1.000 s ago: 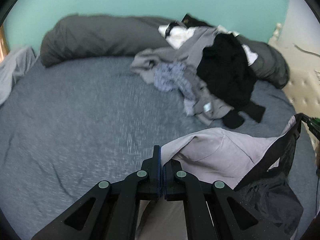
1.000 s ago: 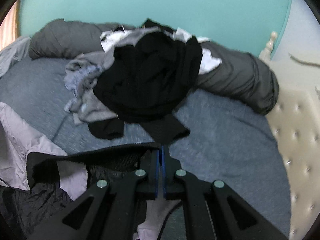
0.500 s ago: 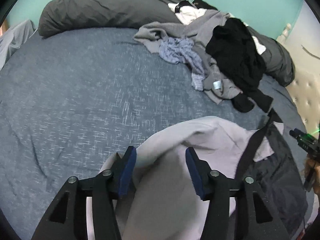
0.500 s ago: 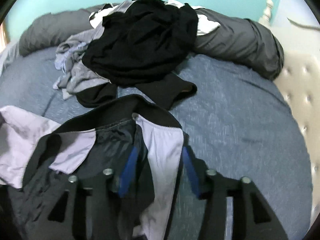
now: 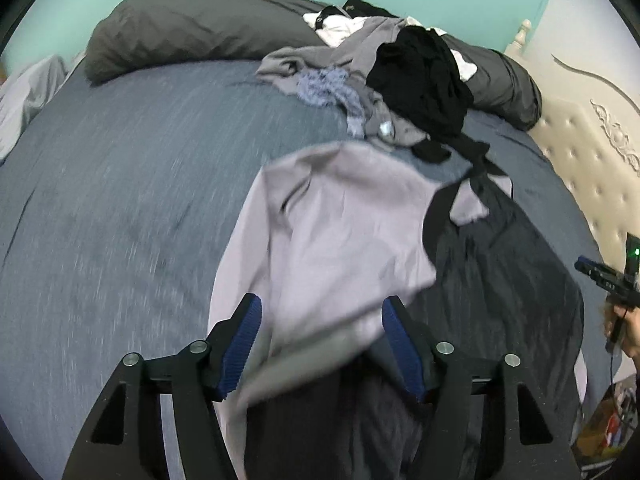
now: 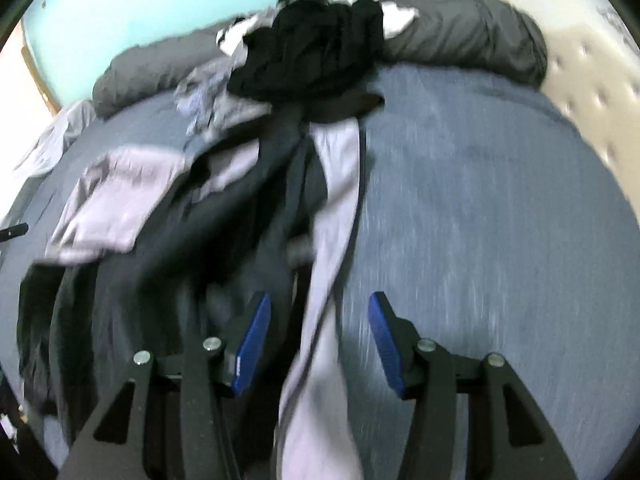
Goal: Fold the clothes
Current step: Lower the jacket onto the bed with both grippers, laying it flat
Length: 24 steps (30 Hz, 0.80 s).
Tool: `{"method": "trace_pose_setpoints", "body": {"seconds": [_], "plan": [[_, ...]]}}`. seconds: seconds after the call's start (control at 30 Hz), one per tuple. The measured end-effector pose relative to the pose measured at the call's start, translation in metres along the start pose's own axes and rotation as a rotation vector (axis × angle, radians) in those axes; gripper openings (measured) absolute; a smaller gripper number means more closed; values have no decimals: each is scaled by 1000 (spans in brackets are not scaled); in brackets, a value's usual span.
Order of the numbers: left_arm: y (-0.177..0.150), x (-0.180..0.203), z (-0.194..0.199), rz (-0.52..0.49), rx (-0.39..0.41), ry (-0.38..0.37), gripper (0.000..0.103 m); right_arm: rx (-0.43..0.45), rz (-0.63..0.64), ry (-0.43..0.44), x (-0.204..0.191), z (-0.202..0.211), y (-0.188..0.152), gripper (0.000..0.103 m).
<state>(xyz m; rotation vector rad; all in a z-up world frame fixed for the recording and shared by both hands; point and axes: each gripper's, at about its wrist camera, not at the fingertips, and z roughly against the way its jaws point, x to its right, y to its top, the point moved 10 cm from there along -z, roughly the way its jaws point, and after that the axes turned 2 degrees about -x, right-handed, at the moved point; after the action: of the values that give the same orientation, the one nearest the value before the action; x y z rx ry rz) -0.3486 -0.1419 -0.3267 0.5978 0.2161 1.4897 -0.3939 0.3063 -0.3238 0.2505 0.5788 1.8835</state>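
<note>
You have the lilac-and-black jacket (image 5: 336, 232) lying opened out on the blue bedspread (image 5: 120, 184) — no fold made yet. Your left gripper (image 5: 322, 344) and right gripper (image 6: 316, 344) are both spread wide, grasping nothing, and the pile of unfolded clothes (image 5: 384, 76) near the pillows is untouched.

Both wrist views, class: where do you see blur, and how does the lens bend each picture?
Left wrist view: the bedsheet is streaked and the jacket is soft-edged, while the clothes pile stays fairly sharp. Right wrist view: smeared nearly throughout, jacket and pile alike. In both, the fisheye curves the bed within a dark round rim.
</note>
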Motion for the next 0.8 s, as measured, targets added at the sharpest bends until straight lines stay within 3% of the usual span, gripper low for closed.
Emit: {"method": "trace_pose_setpoints", "body": {"seconds": [0.2, 0.43, 0.5, 0.57, 0.67, 0.8], "plan": [[-74, -8, 14, 41, -18, 1, 67, -74, -34, 34, -19, 3, -76, 52], [-123, -18, 21, 77, -37, 16, 67, -146, 31, -38, -35, -12, -109, 52], [-131, -23, 23, 84, -44, 21, 67, -169, 38, -48, -36, -18, -113, 45], [-139, -29, 24, 89, -54, 32, 67, -194, 55, -75, -34, -24, -120, 22], [-148, -38, 24, 90, -71, 44, 67, -215, 45, -85, -27, -28, -126, 4], [-152, -45, 21, 102, -75, 38, 67, -174, -5, -69, -16, -15, -121, 3]]}}
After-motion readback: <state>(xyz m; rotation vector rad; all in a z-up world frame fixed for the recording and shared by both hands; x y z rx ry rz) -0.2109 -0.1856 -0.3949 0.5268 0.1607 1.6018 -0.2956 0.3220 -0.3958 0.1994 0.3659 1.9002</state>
